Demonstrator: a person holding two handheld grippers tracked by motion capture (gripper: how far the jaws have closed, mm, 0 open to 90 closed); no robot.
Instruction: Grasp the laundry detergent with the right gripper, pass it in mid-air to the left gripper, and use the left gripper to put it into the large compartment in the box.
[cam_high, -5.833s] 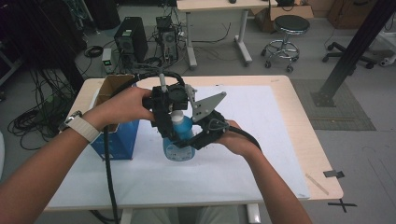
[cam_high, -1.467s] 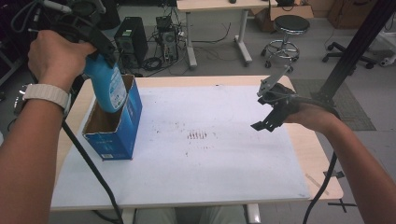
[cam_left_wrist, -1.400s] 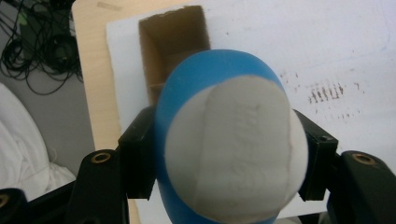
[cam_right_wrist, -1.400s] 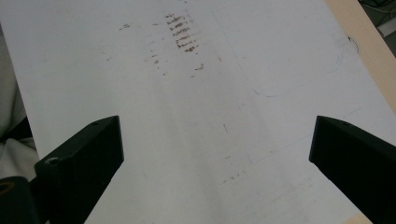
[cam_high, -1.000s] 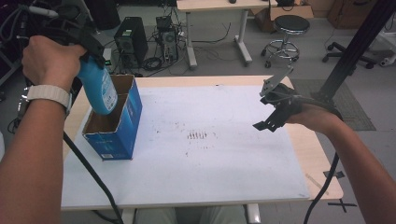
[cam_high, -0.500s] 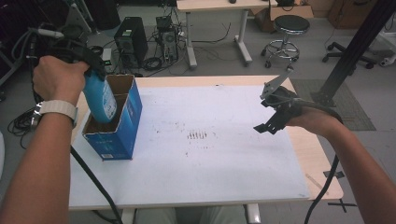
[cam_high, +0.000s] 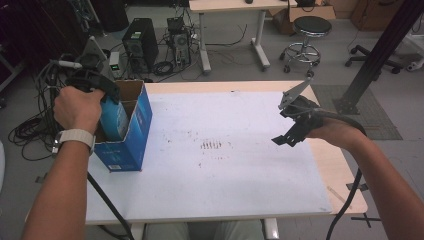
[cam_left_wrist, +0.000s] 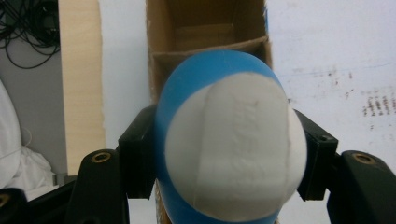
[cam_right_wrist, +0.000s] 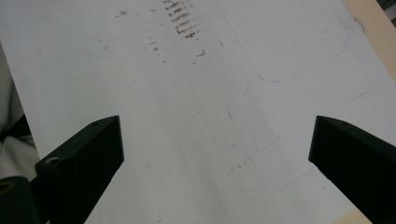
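Note:
A blue bottle (cam_high: 114, 119) with a white base (cam_left_wrist: 233, 149) is held by my left gripper (cam_high: 97, 92), whose jaws are shut on its sides. The bottle is partly down inside an open blue cardboard box (cam_high: 131, 145) at the table's left edge; in the left gripper view the brown inside of the box (cam_left_wrist: 205, 37) lies just beyond the bottle. My right gripper (cam_high: 292, 127) hovers over the right side of the table, open, with nothing between its jaws and only the white sheet (cam_right_wrist: 205, 116) below it.
A white sheet (cam_high: 225, 165) with dark smudges (cam_high: 212, 145) covers most of the wooden table (cam_high: 340, 175). Behind the table stand computer towers (cam_high: 137, 42), cables, a stool (cam_high: 305, 30) and a black post (cam_high: 380, 50).
My left hand has come down with the blue bottle, from above the box to partly inside it. The right gripper has stayed in place.

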